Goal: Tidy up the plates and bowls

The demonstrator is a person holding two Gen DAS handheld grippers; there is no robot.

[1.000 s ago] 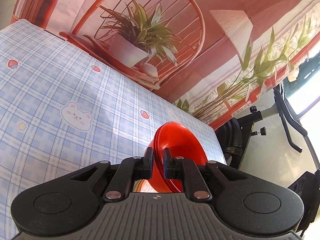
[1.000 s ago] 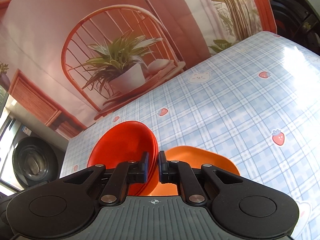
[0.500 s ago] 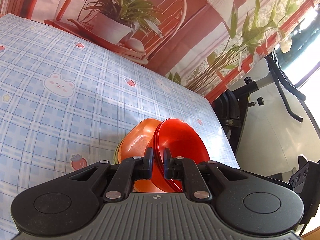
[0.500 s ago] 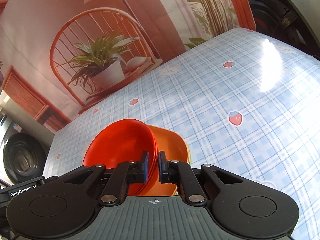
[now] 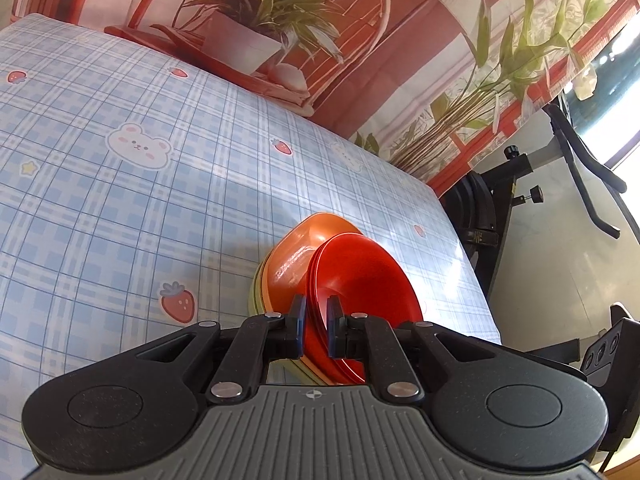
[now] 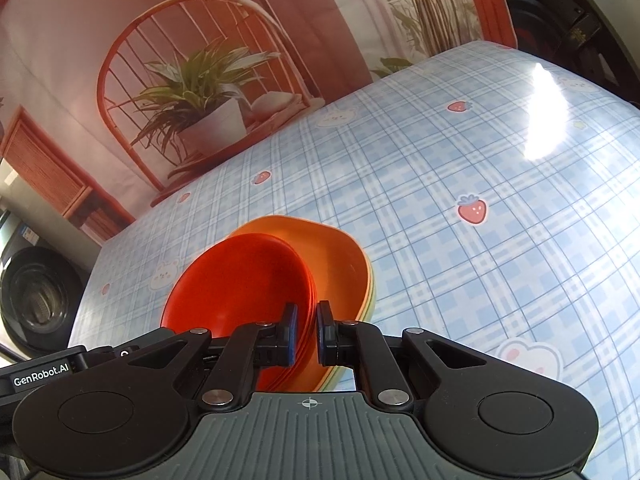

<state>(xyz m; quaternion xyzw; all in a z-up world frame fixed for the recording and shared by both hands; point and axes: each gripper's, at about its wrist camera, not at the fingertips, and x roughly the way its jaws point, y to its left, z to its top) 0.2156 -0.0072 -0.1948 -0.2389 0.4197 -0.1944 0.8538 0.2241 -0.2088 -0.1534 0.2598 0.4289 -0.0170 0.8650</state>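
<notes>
- Since a second ago, both grippers have carried the red plates down and across to the orange bowl, which then showed only in the right wrist view and now sits right behind the plates in both views.
- Left gripper (image 5: 316,330): clenched on the near rim of the red plates (image 5: 360,276), a thin stack of several red rims pinched between the pads.
- Right gripper (image 6: 306,332): also clamped on the rim of the same red plates (image 6: 240,284), seen from the other side, hollow face toward this camera.
- Red plates are tilted up on edge, not lying flat; they lean against or just in front of the orange bowl (image 5: 298,252). Whether they touch it I cannot tell.
- Orange bowl (image 6: 332,248) sits on top of a small nested stack; a pale green rim (image 5: 253,298) peeks out beneath it, also visible in the right wrist view (image 6: 372,300).
- Stack stands on the blue checked tablecloth (image 5: 120,220) printed with strawberries and bears, near one end of the table.
- Beyond the table: a printed backdrop (image 6: 200,92) showing a potted plant on a chair.
- Black exercise equipment (image 5: 520,184) stands on the floor past the table end.
</notes>
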